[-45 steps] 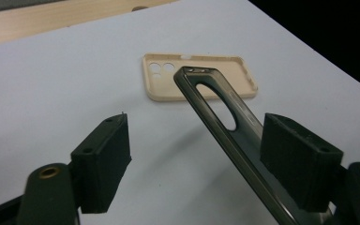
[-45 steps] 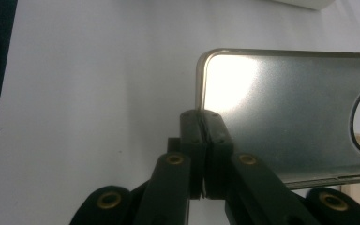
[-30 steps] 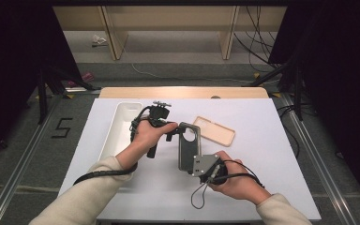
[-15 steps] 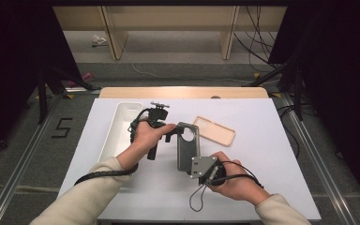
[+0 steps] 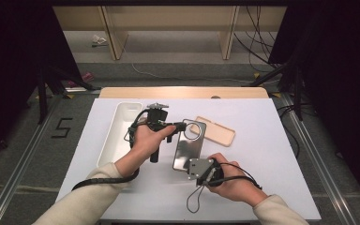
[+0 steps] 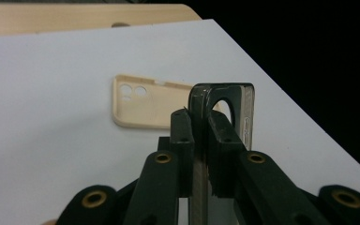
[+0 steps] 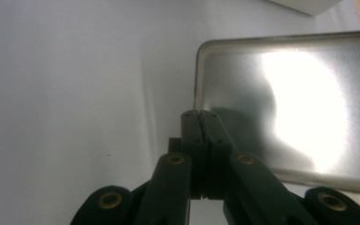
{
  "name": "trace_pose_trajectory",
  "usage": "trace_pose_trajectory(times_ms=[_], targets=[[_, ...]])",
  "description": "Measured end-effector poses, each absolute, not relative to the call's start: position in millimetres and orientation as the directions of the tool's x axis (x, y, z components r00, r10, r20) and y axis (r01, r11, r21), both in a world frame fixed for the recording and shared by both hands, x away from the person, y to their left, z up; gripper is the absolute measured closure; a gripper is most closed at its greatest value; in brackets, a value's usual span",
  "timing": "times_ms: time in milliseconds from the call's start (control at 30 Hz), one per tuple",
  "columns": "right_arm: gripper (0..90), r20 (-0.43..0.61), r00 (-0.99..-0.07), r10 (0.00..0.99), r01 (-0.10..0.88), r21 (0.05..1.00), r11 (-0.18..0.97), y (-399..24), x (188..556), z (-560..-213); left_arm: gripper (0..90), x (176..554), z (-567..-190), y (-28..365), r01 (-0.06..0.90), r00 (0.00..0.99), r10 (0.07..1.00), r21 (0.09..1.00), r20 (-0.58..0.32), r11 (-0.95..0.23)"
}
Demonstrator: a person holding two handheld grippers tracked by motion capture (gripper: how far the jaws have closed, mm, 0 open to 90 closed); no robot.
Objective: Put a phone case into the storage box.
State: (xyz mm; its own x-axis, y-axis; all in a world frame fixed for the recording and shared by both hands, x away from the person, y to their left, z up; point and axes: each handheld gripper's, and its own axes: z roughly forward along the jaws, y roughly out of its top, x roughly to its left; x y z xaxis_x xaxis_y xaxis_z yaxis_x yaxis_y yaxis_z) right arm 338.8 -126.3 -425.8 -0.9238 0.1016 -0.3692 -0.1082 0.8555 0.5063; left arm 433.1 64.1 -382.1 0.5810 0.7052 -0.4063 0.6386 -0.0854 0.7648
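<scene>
Both grippers pinch one clear, glossy phone case above the white table.

The left gripper (image 6: 198,140), its jaws just closed, clamps the clear, glossy phone case (image 5: 189,145) at its camera-hole end; the right gripper (image 7: 201,126), jaws pressed together, nips the near corner. Both hands reach in from below. The left gripper view shows a beige phone case (image 6: 150,105) lying flat beyond; the high view adds a white oblong tray (image 5: 117,136) at left.
</scene>
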Motion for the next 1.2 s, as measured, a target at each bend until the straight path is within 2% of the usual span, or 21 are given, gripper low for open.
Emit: trace_pose_trajectory(times_ms=[67, 133, 233, 367, 600, 800, 1100, 1200], targets=[[85.5, -0.371, -0.921, 0.118, -0.098, 0.513, 0.853, -127.5, 339.6, -425.0, 81.9, 430.2, -380.1, 65.5, 0.627, 0.591, 0.694, 0.775, -0.411, -0.074], [79.9, -0.374, -0.916, 0.147, -0.084, 0.537, 0.840, -129.8, 341.4, -423.6, 81.9, 426.8, -377.9, 67.1, 0.593, 0.608, 0.697, 0.801, -0.380, -0.080], [60.4, -0.381, -0.893, 0.238, -0.040, 0.594, 0.804, -134.1, 344.9, -422.1, 81.9, 422.3, -376.2, 72.5, 0.543, 0.629, 0.700, 0.835, -0.339, -0.084], [41.9, -0.380, -0.860, 0.341, 0.018, 0.645, 0.764, -143.4, 351.9, -420.6, 81.9, 416.9, -376.6, 82.5, 0.495, 0.642, 0.706, 0.865, -0.298, -0.085], [24.7, -0.297, -0.836, 0.462, 0.111, 0.732, 0.672, -159.0, 360.2, -420.6, 81.9, 407.8, -381.3, 102.0, 0.420, 0.679, 0.686, 0.905, -0.260, -0.073], [18.0, -0.208, -0.820, 0.534, 0.184, 0.787, 0.589, -169.7, 364.0, -422.0, 81.8, 401.4, -382.6, 114.3, 0.389, 0.682, 0.690, 0.919, -0.243, -0.060], [16.9, -0.103, -0.784, 0.612, 0.258, 0.843, 0.471, -186.9, 367.6, -421.4, 81.8, 397.7, -377.3, 128.2, 0.354, 0.698, 0.675, 0.934, -0.238, -0.037], [16.9, -0.077, -0.769, 0.635, 0.274, 0.858, 0.435, -192.8, 368.9, -420.4, 81.8, 397.2, -373.6, 131.8, 0.332, 0.703, 0.679, 0.942, -0.212, -0.049]])
